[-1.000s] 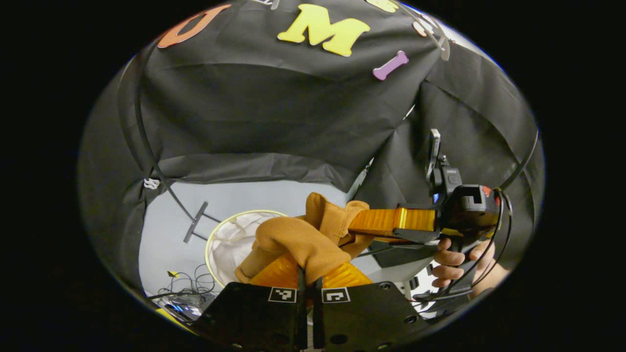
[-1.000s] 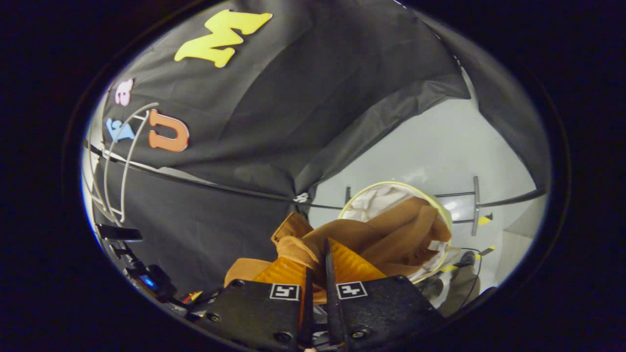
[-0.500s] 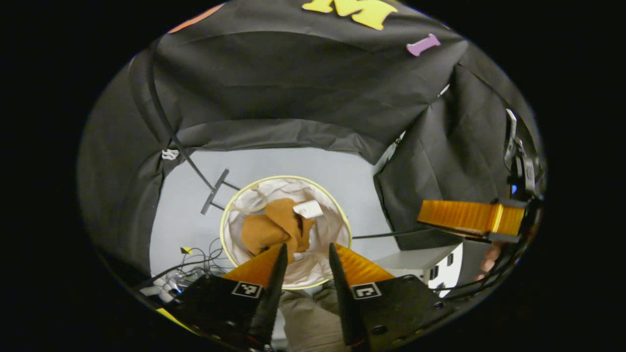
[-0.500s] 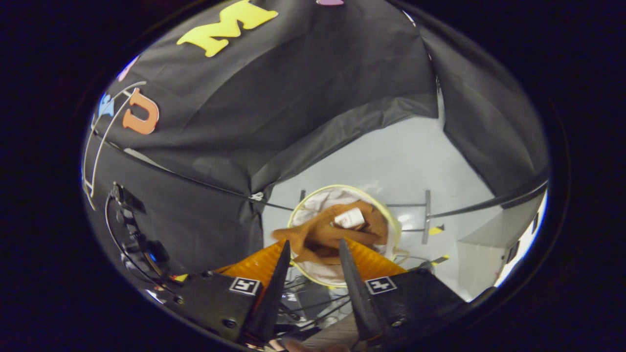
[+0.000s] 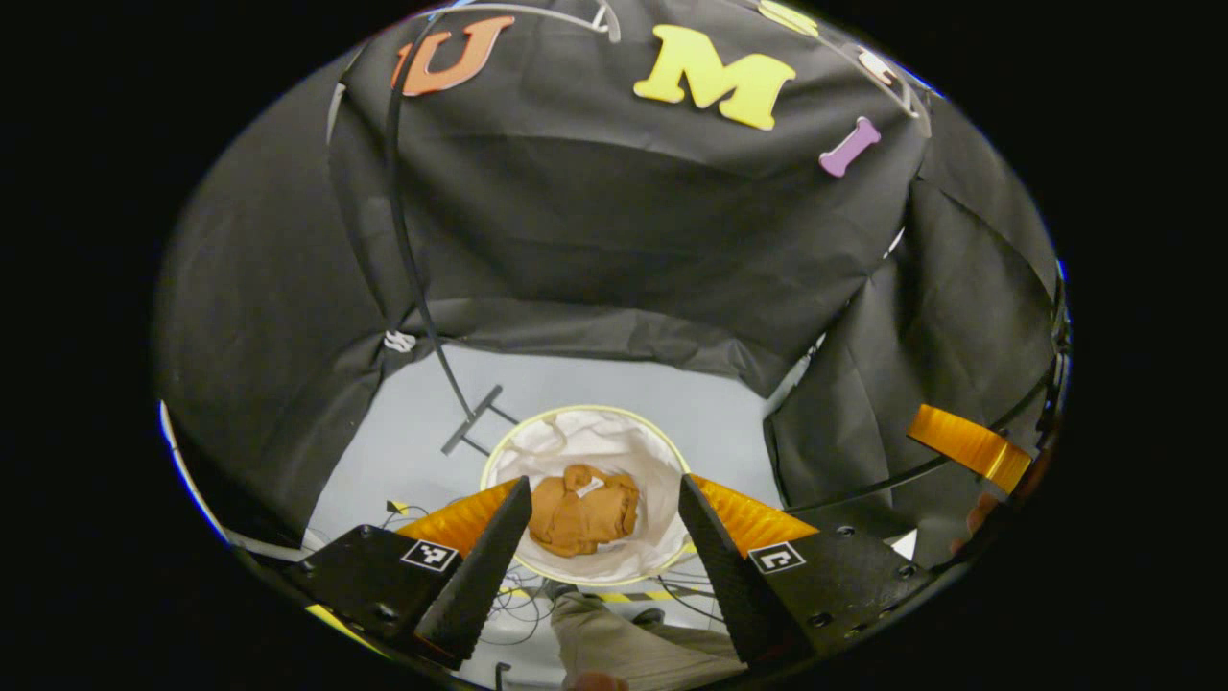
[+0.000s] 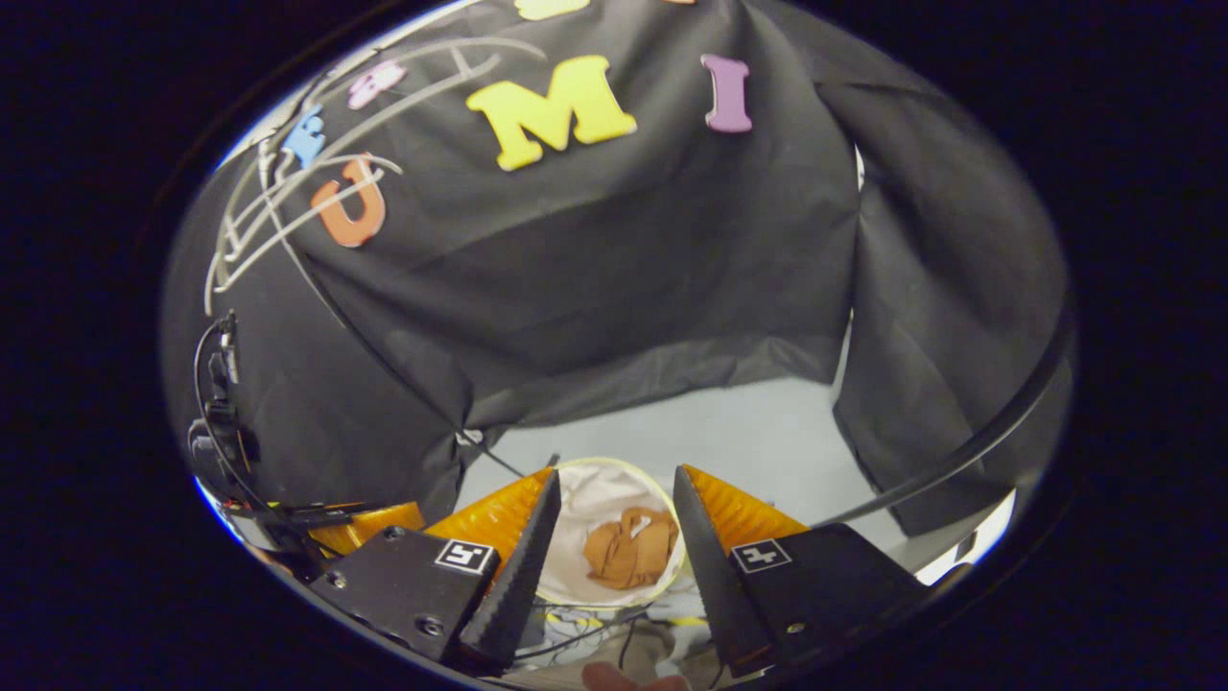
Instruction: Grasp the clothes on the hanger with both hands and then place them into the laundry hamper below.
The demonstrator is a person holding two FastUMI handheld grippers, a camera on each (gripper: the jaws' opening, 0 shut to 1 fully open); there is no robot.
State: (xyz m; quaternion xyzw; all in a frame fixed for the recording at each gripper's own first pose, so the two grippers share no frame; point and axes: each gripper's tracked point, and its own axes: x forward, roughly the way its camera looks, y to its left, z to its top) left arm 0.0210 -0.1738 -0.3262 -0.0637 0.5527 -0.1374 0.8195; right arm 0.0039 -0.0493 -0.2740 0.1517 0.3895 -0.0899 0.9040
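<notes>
The brown garment [image 5: 583, 509] lies bunched at the bottom of the white laundry hamper [image 5: 628, 446] on the floor. The left gripper [image 5: 604, 526] and right gripper [image 6: 609, 518] both hang above it, fingers spread and empty. The task looks finished.

At the bottom of the frame, the left tongs [image 5: 604, 523] stand spread and empty. Between them, lower centre, the brown clothes [image 5: 583, 511] lie bunched inside the white laundry hamper [image 5: 595, 437] on the floor [image 5: 422, 403].

Open air separates both claws from the hamper [image 5: 499, 456].
</notes>
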